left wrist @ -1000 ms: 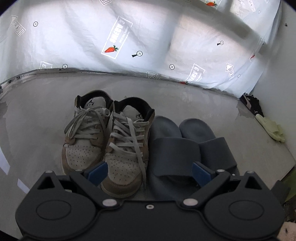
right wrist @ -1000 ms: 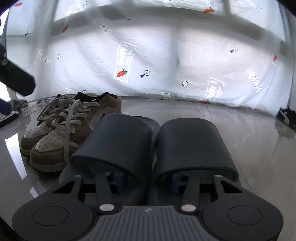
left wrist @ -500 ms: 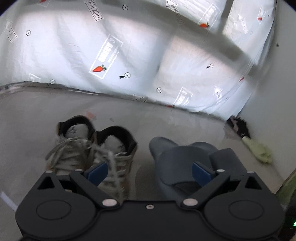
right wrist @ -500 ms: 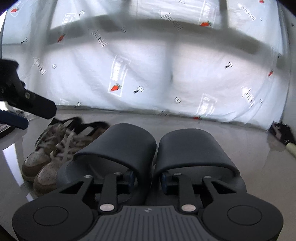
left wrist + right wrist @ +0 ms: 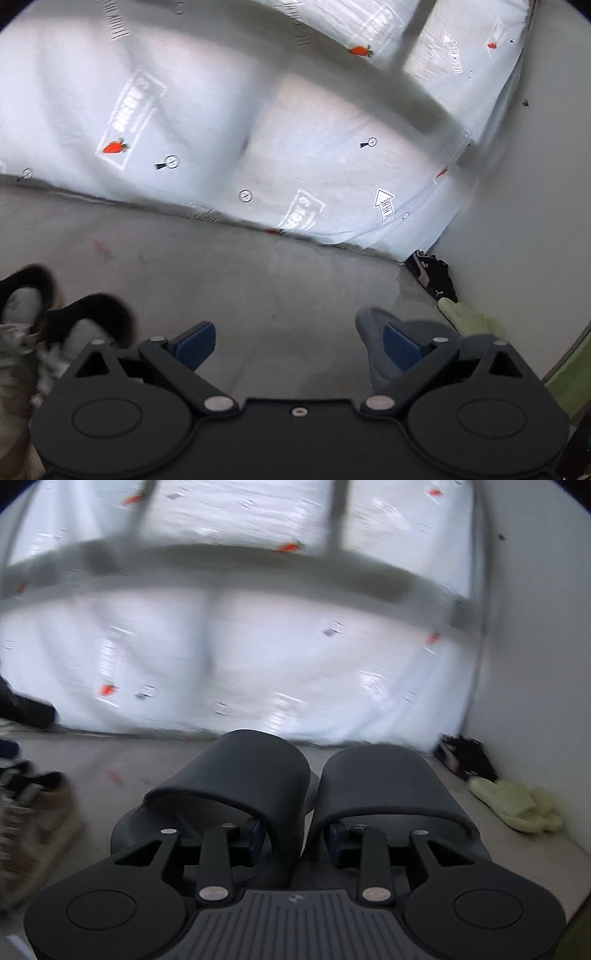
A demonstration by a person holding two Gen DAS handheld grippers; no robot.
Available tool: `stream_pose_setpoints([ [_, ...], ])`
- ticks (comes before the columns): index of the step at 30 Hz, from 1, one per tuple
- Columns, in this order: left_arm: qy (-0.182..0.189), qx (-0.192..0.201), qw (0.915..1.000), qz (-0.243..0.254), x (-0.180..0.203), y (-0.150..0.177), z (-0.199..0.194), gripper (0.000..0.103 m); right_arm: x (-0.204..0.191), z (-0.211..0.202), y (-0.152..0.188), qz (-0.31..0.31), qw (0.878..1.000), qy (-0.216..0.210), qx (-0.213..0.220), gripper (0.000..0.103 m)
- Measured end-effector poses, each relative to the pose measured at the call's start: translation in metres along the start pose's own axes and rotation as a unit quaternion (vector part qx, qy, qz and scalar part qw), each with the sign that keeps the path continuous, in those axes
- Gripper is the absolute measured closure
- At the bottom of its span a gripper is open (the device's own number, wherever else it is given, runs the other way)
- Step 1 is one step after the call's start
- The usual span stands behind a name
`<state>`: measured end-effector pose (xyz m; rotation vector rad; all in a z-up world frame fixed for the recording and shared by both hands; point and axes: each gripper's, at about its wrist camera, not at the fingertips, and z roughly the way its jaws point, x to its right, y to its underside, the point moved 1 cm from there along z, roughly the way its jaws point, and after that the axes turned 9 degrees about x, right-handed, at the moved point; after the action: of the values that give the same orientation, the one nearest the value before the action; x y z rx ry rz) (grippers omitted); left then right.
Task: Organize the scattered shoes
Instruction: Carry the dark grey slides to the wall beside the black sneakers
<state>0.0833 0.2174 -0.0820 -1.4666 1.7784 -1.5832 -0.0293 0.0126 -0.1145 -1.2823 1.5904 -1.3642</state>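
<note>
My right gripper (image 5: 295, 836) is shut on a pair of dark blue-grey slides (image 5: 236, 771). One finger reaches under each strap and the slides' inner sides are pinched together between them. The slides' heel end (image 5: 373, 325) shows at the lower right of the left wrist view. My left gripper (image 5: 297, 345) is open over bare grey floor with nothing between its blue pads (image 5: 195, 343). A pair of tan and white laced sneakers (image 5: 22, 332) stands at the left edge, blurred, and appears again at the left (image 5: 40, 819) in the right wrist view.
A black sneaker (image 5: 432, 277) and pale green slippers (image 5: 517, 805) lie in the far right corner against the white wall (image 5: 535, 221). Translucent plastic sheeting with carrot prints (image 5: 221, 129) hangs across the back. The grey floor (image 5: 258, 280) lies between the sneakers and that corner.
Both views have swung right and upward. The slides have travelled with my right gripper away from the sneakers, which have slid to the left edge. The corner shoes now look nearer.
</note>
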Motion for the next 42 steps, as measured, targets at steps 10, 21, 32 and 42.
stream_pose_setpoints([
  [10, -0.09, 0.013, 0.9956, -0.024, 0.134, 0.057, 0.096, 0.005, 0.146, 0.078, 0.037, 0.01, 0.998, -0.032, -0.045, 0.066],
  [21, -0.153, -0.015, 0.9872, -0.043, 0.233, 0.079, 0.169, 0.005, 0.272, 0.173, 0.048, -0.012, 0.988, -0.141, -0.06, 0.066],
  [32, -0.161, -0.061, 0.9849, -0.016, 0.247, 0.05, 0.284, 0.005, 0.328, 0.288, 0.049, 0.04, 0.987, -0.138, -0.074, 0.066],
  [42, -0.153, -0.094, 0.9838, -0.004, 0.228, 0.038, 0.368, 0.005, 0.348, 0.408, 0.056, 0.1, 0.989, -0.077, -0.076, 0.066],
])
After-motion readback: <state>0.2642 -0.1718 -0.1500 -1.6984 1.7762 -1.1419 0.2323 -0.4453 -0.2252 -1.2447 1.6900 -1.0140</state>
